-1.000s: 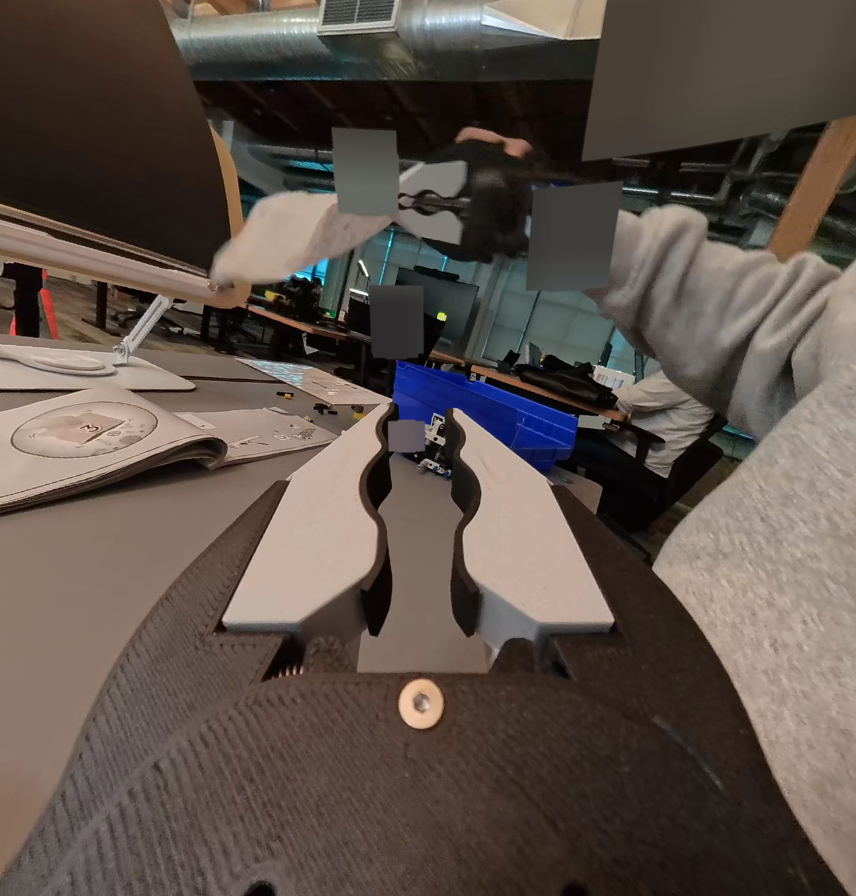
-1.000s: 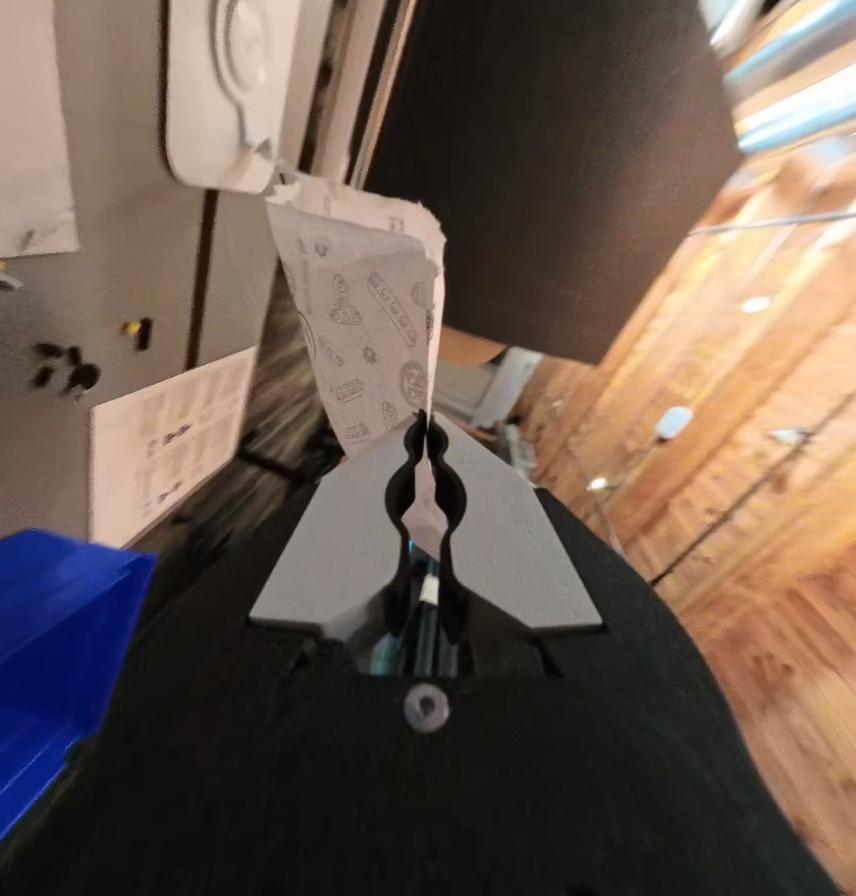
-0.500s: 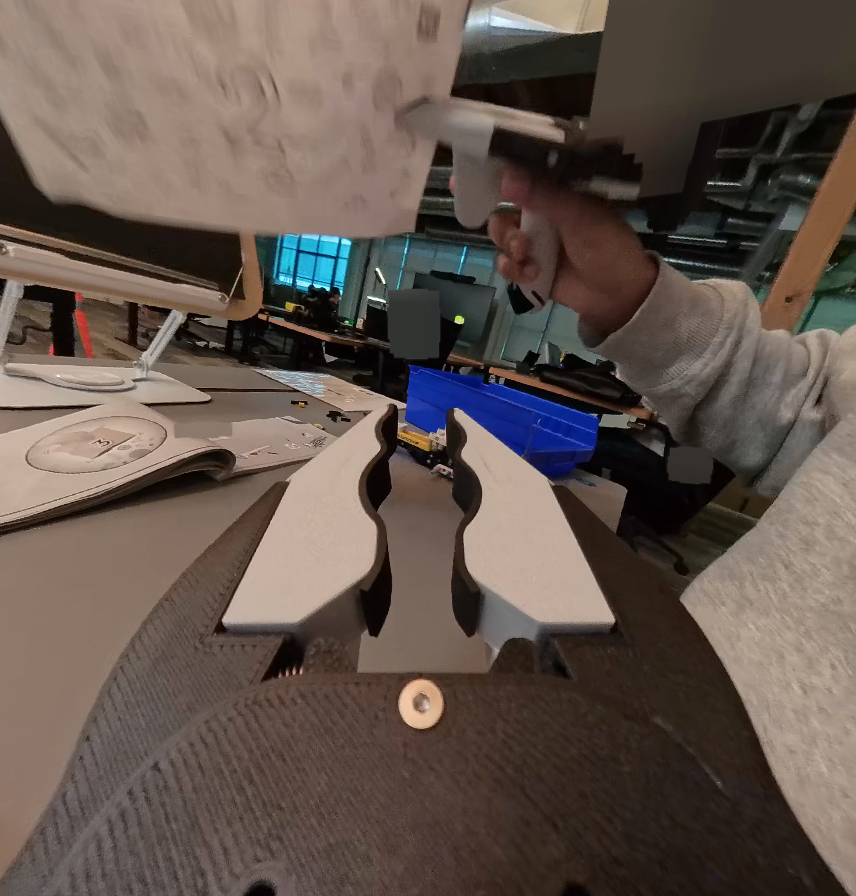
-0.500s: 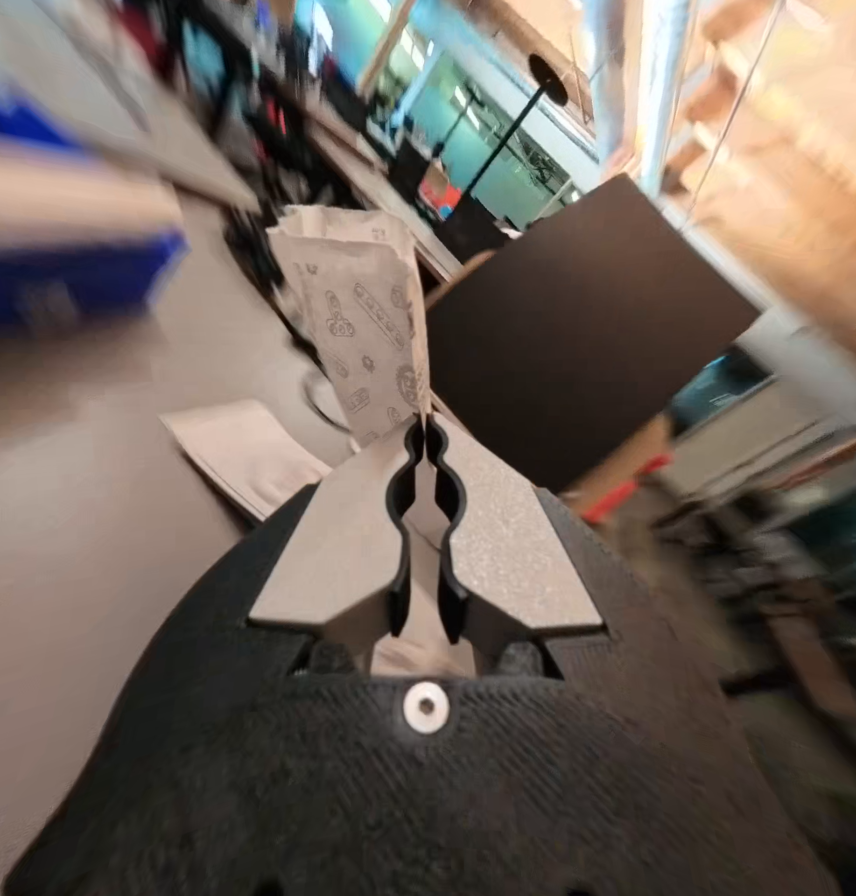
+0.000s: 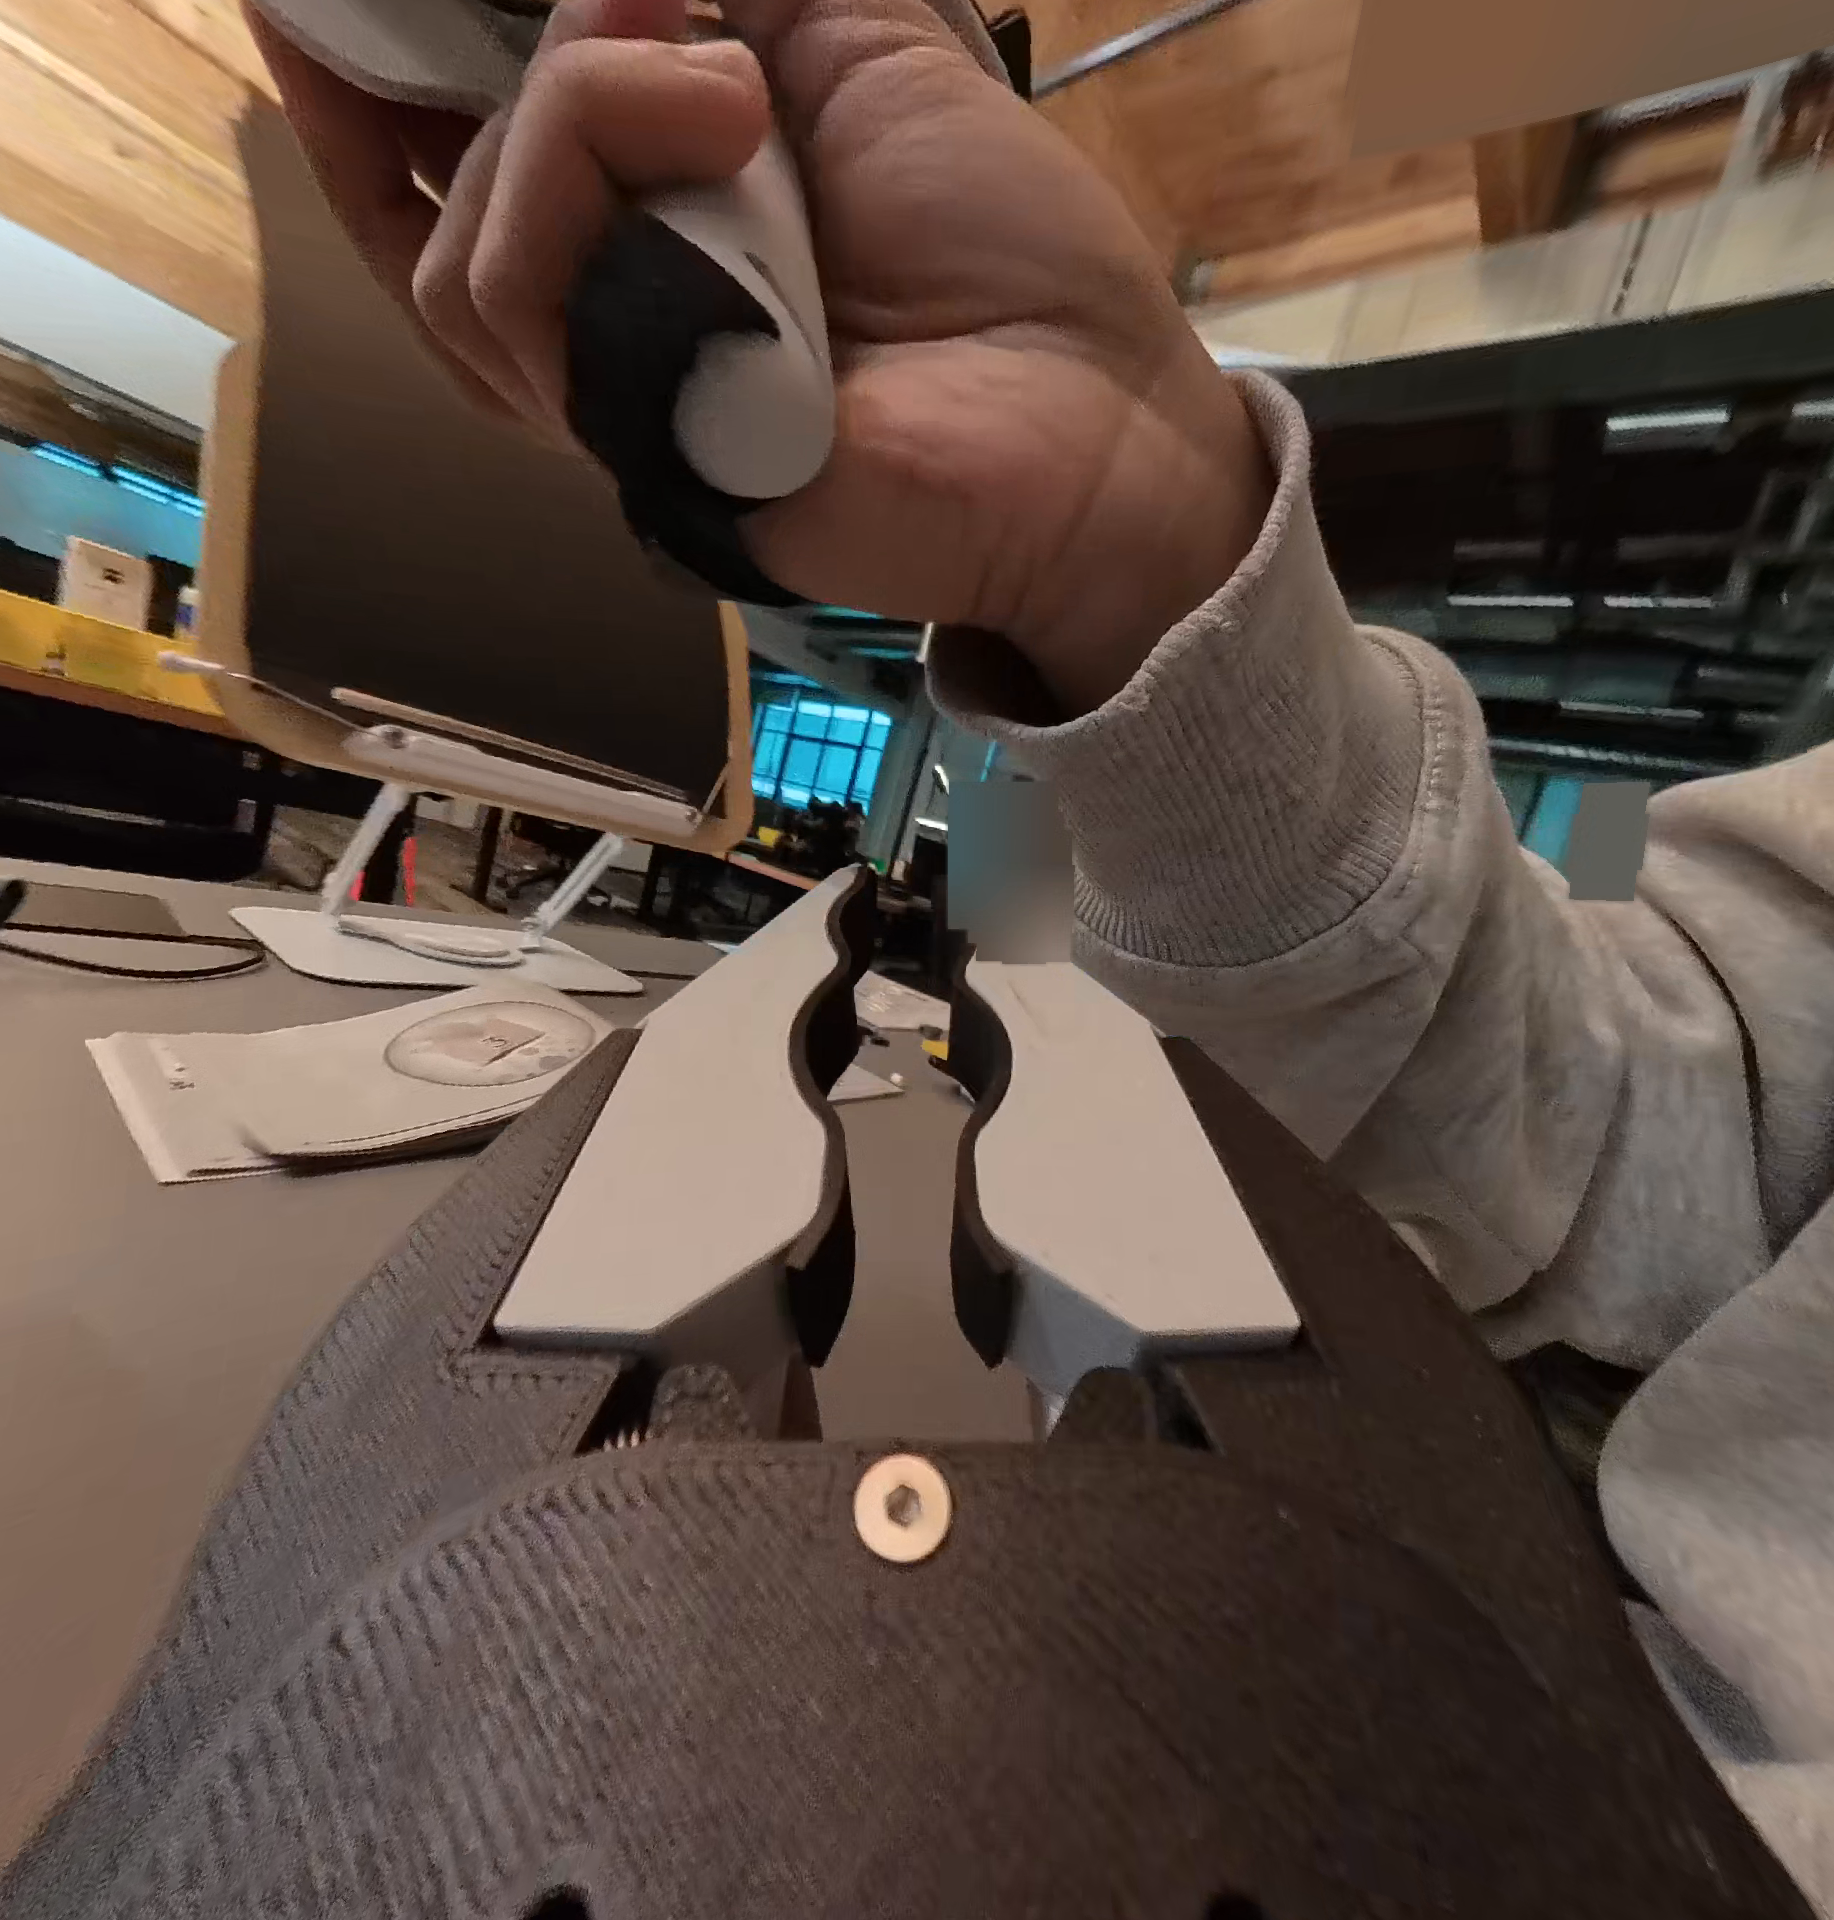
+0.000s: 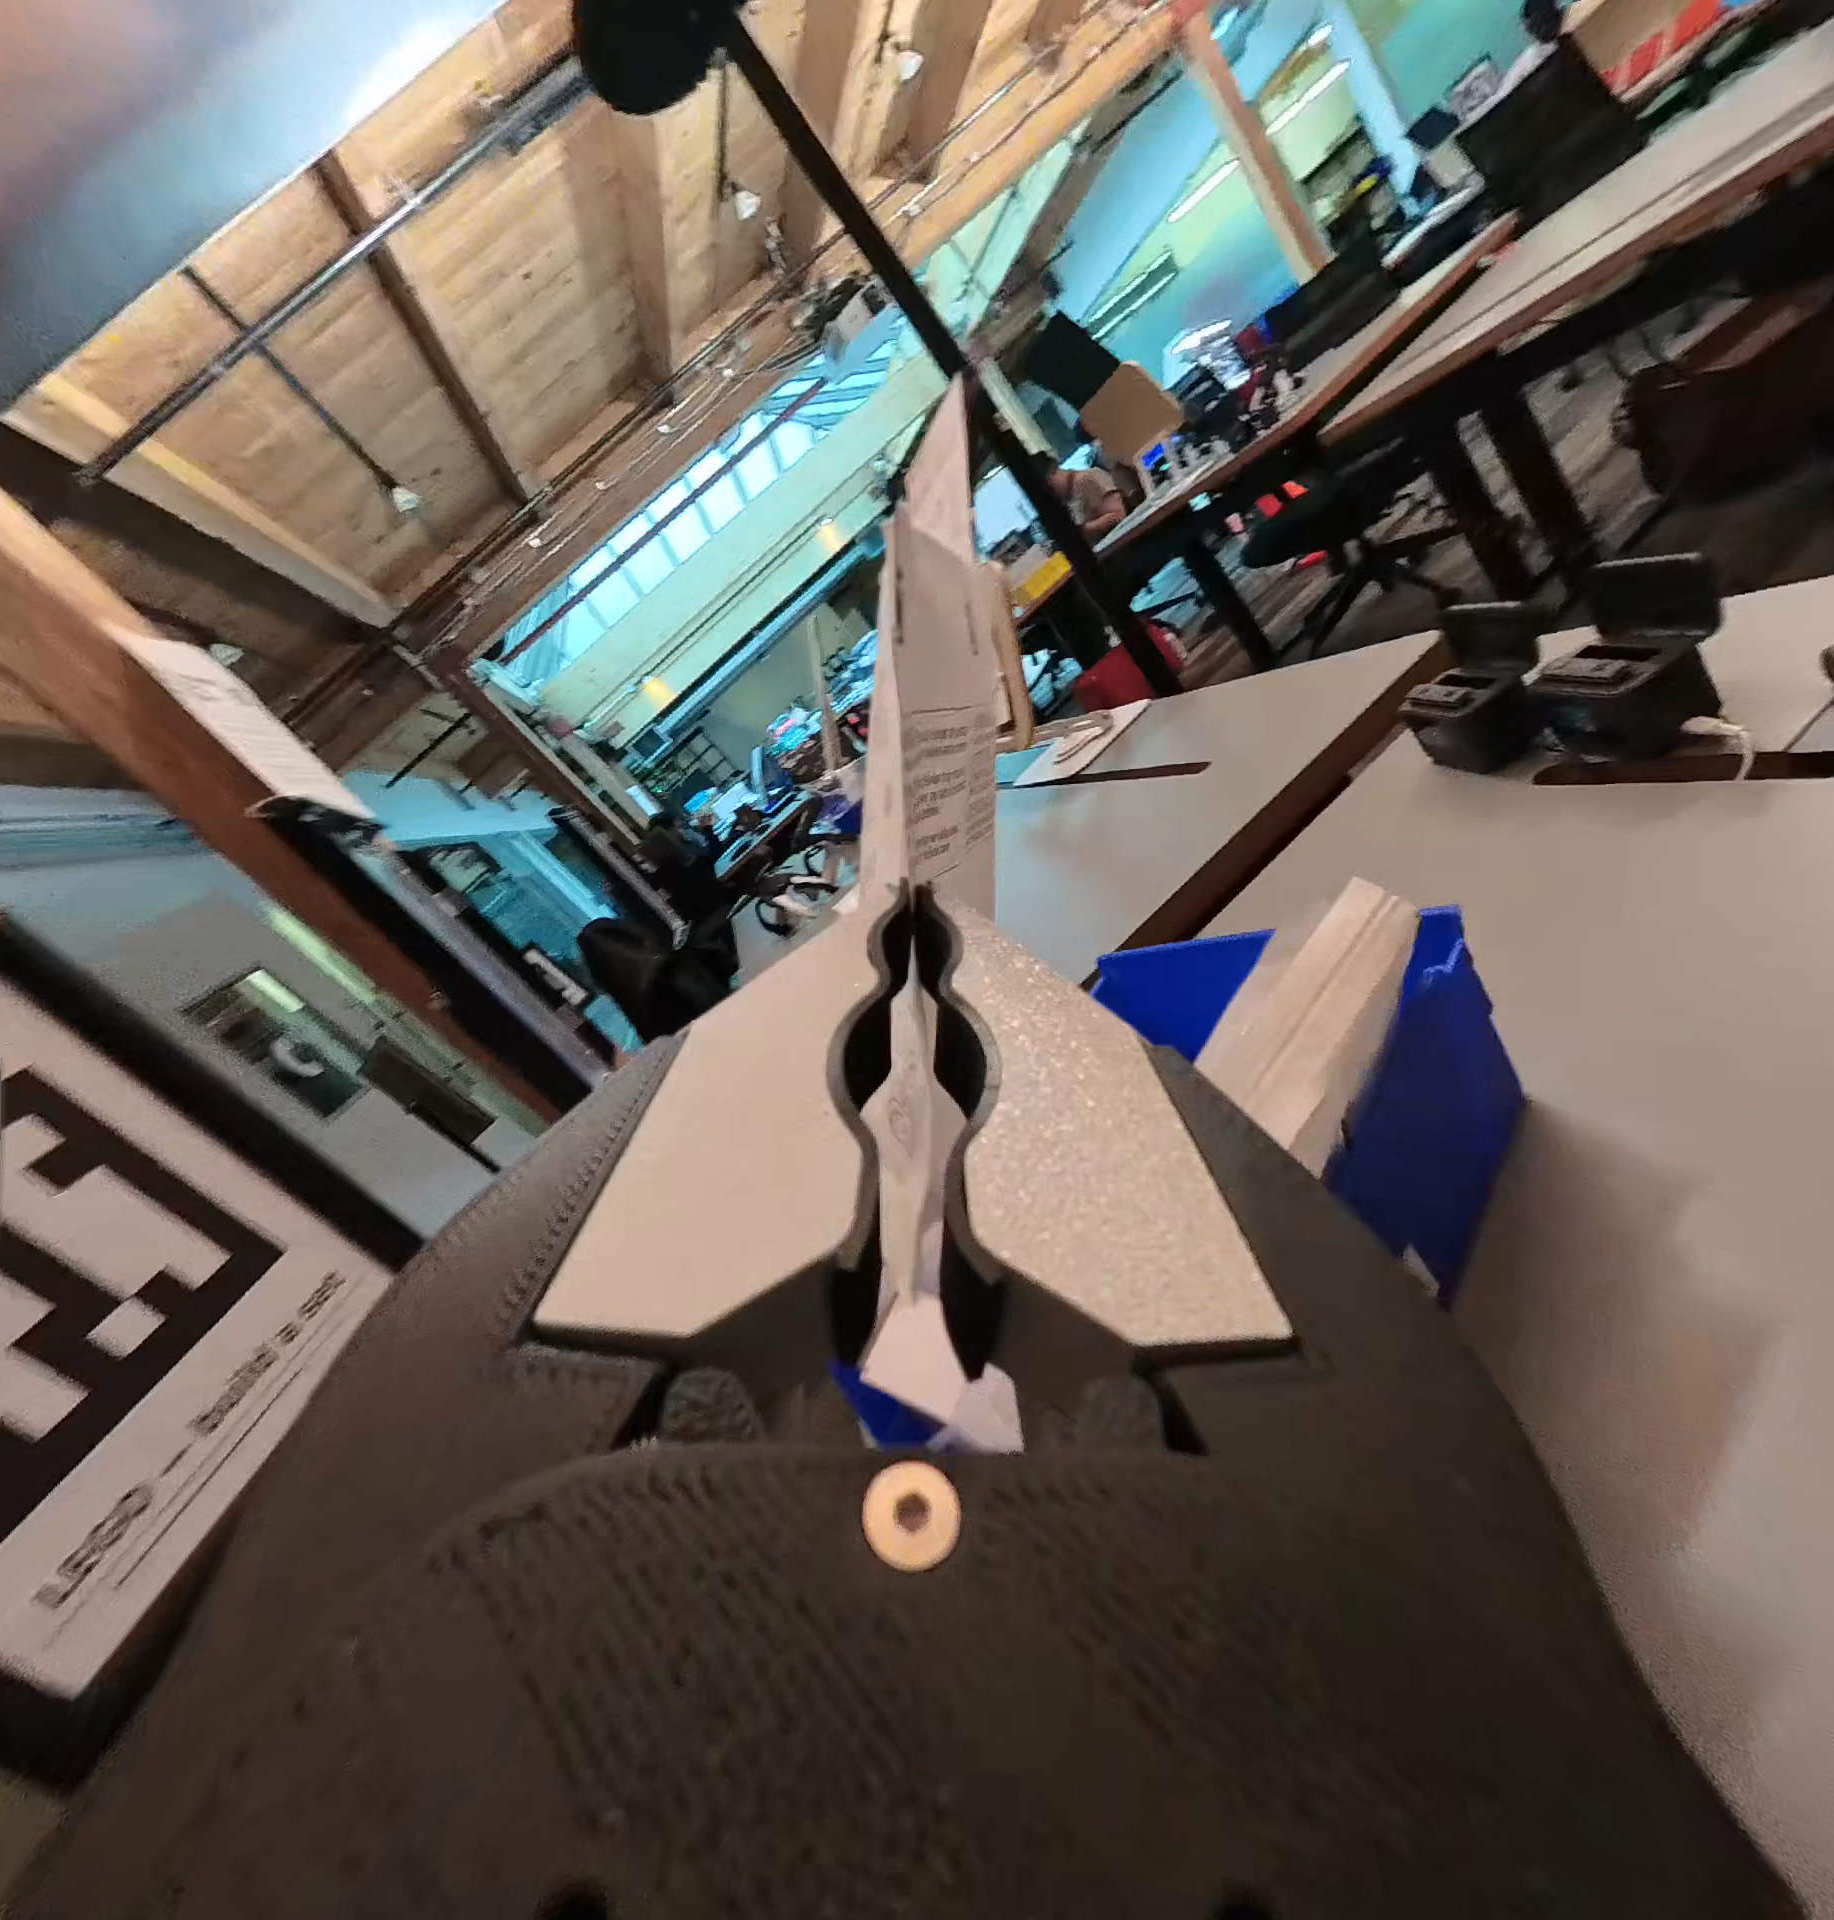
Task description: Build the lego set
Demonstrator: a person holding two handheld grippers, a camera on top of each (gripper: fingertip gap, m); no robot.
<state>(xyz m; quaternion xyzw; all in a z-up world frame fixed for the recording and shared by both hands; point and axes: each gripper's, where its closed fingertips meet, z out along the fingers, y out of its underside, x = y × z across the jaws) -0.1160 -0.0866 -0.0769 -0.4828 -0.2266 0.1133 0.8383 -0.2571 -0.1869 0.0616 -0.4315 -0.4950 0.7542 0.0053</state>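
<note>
With the right tool (image 6: 911,904) pinched tight on the paper bag (image 6: 928,727), aloft beside the blue bin (image 6: 1432,1122), and the left tool (image 5: 908,935) parted and empty over the tabletop (image 5: 165,1299), we should keep the bag steady and lower it slowly.

Lighting: even indoor ambient, moderately bright; teal daylight from far windows (image 6: 684,499). Soft shadow beside blue bin (image 6: 1432,1091) on surface (image 6: 1671,1039). Quality: strong fisheye bending at edges; motion blur at left margins, both views; gripper (image 5: 905,935) sharp.
</note>
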